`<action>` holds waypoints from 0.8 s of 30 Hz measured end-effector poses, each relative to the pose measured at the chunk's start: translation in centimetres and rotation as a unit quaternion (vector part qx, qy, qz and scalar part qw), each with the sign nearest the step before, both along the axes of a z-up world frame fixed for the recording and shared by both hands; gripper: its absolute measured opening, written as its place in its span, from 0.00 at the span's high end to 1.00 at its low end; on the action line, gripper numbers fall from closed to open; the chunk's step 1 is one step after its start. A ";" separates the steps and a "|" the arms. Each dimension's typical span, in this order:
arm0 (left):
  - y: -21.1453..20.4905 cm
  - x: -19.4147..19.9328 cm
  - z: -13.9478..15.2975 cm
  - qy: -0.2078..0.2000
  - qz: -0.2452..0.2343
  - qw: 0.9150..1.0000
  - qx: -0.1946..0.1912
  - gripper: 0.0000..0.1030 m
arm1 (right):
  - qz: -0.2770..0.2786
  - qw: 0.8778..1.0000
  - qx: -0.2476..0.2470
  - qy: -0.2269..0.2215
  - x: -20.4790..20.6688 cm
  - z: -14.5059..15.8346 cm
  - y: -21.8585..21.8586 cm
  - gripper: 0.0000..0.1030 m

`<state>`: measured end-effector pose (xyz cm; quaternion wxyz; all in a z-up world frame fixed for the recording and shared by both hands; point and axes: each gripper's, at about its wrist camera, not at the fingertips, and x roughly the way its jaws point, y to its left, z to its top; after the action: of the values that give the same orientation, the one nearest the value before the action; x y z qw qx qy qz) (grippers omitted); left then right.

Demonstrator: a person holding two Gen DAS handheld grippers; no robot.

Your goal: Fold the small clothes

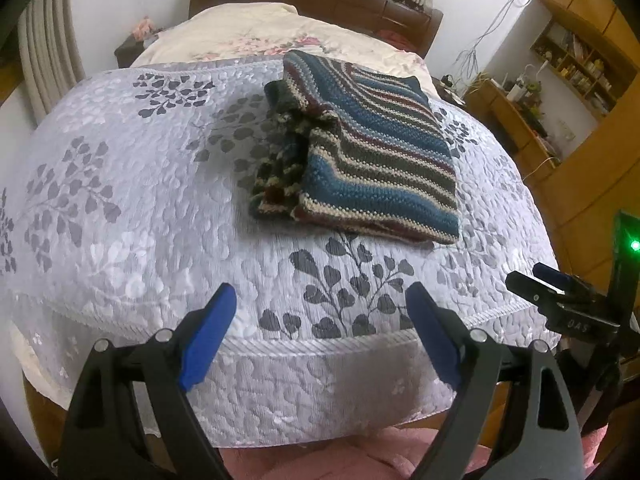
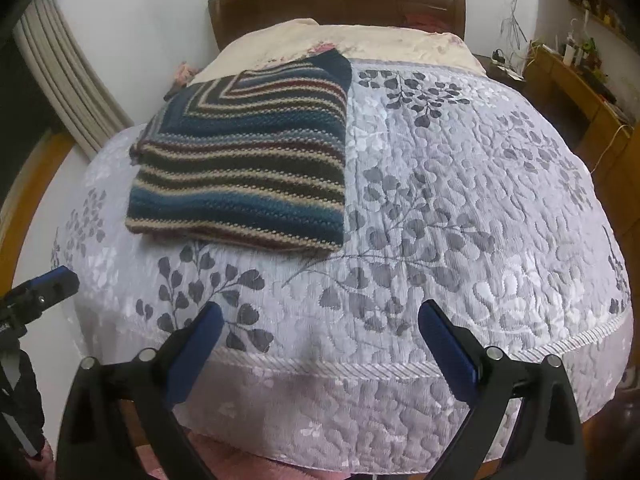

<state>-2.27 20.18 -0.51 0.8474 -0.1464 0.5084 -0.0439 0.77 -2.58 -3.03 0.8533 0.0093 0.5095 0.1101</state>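
Left gripper: held level over the near edge of the bed, jaws spread wide and grasping nothing, blue pads facing each other. Right gripper: same pose beside it, over the same edge, jaws likewise released and empty; each tool shows at the margin of the other's view. Striped knit garment: folded into a thick rectangular bundle, bands of blue, grey-green, maroon and cream; one rumpled, ribbed portion protrudes from its left side in the left wrist view. It lies flat on the quilt, well apart from both grippers, toward the middle of the bed. Quilt: pale lilac-white, stitched in pebble shapes, printed with grey leaf sprays, corded hem along the near edge. Beyond it, a cream floral bedspread and a dark wooden headboard. Room: white walls, pleated curtain at left, wooden shelving at right.
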 end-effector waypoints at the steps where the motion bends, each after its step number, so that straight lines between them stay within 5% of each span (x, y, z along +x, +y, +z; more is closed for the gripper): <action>1: 0.0 -0.1 0.1 -0.001 0.000 1.000 0.002 0.16 | 0.001 1.000 0.002 0.000 -0.1 0.1 0.1 0.04; 24: -0.7 -0.2 1.9 -0.016 -0.007 0.999 0.044 0.15 | 0.011 1.000 0.003 -0.011 -1.0 1.7 1.6 0.04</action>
<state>-2.45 19.52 1.41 0.8607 -0.1045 0.4975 -0.0291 -0.22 -0.97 -1.30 0.8575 0.0046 0.5001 0.1211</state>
